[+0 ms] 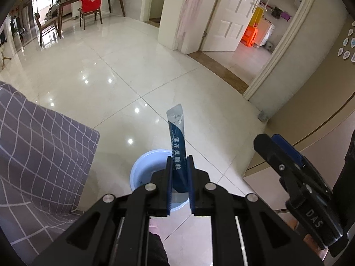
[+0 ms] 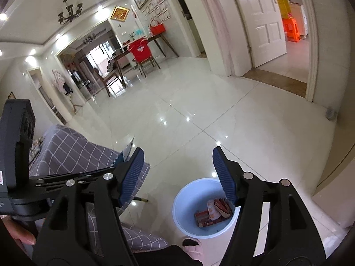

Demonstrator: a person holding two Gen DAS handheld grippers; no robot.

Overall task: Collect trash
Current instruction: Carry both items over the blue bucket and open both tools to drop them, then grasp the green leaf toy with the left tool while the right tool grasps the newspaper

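A long blue and silver sachet stands upright between the pads of my left gripper, which is shut on its lower half. Below it on the floor sits a light-blue round bin. In the right wrist view the same bin holds a red carton and crumpled wrappers. My right gripper hangs above the bin's left rim, jaws wide apart, nothing between them. One of its fingers shows at the right of the left wrist view. The sachet's tip peeks out behind the right gripper's left finger.
A sofa under grey checked cloth stands left of the bin. A pink slipper is close to the bin's near side. Glossy white floor tiles stretch to a dining table with chairs. An open white door is at the right.
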